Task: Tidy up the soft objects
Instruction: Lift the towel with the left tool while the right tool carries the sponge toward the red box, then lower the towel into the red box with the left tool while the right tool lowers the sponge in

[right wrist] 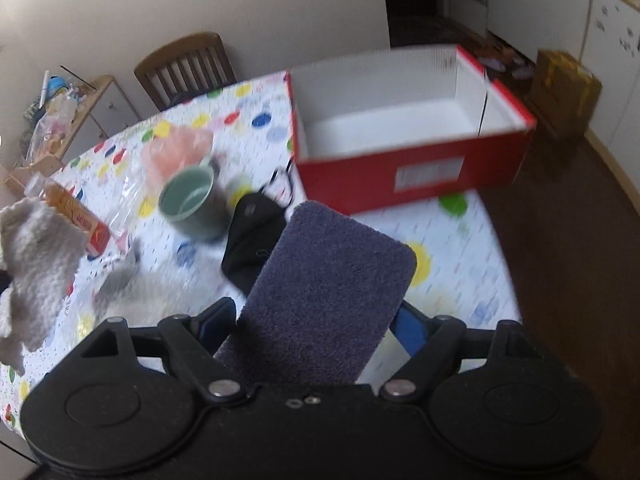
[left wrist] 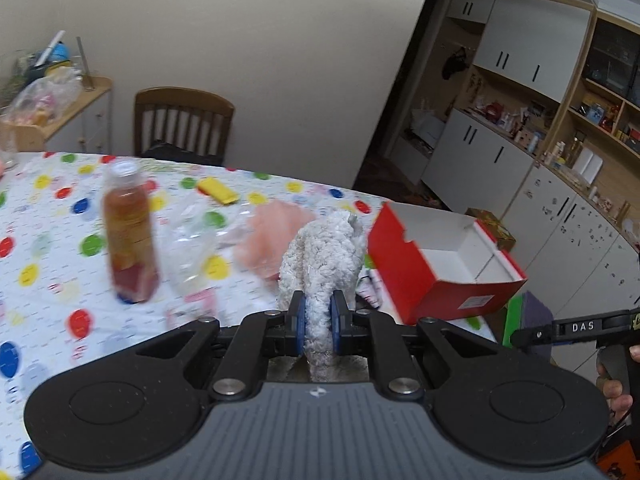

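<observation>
My left gripper is shut on a white fluffy cloth, which hangs above the spotted tablecloth; the same cloth shows at the left edge of the right wrist view. My right gripper is shut on a purple sponge that fills its wide jaws and is held above the table. The sponge, with a green layer, also shows at the right in the left wrist view. An open red box with a white, empty inside stands just beyond the sponge, near the table's edge.
On the table stand a juice bottle and a green mug. A pink cloth, a yellow pack, a black pouch, a grey cloth and clear plastic lie around. A wooden chair is behind.
</observation>
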A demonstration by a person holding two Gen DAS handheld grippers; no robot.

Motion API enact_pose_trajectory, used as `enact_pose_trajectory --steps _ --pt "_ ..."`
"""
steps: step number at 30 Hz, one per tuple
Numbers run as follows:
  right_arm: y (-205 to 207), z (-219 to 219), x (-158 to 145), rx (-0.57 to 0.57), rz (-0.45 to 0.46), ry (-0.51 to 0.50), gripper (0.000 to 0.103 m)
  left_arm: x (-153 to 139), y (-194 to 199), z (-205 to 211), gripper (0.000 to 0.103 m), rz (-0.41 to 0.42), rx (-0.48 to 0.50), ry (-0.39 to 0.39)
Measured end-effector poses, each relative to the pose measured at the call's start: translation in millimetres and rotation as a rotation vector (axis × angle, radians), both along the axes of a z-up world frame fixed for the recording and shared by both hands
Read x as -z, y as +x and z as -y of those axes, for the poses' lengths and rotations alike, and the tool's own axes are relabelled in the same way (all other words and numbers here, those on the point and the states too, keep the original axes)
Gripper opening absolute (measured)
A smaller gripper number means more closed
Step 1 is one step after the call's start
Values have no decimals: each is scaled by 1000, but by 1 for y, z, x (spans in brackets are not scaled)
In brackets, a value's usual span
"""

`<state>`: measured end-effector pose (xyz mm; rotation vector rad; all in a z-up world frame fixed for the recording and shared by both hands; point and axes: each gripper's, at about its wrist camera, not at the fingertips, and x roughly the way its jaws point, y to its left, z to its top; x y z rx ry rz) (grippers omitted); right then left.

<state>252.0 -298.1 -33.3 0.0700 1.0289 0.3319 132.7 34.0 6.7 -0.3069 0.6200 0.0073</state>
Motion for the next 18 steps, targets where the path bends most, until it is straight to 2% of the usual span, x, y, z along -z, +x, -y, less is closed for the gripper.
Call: enact_pose_trajectory --steps 7,18 --pt "61 38 -21 -41 55 -17 82 -13 71 58 12 6 51 38" --pt "155 73 -28 -119 103 -60 82 -17 176 139 12 -6 97 90"
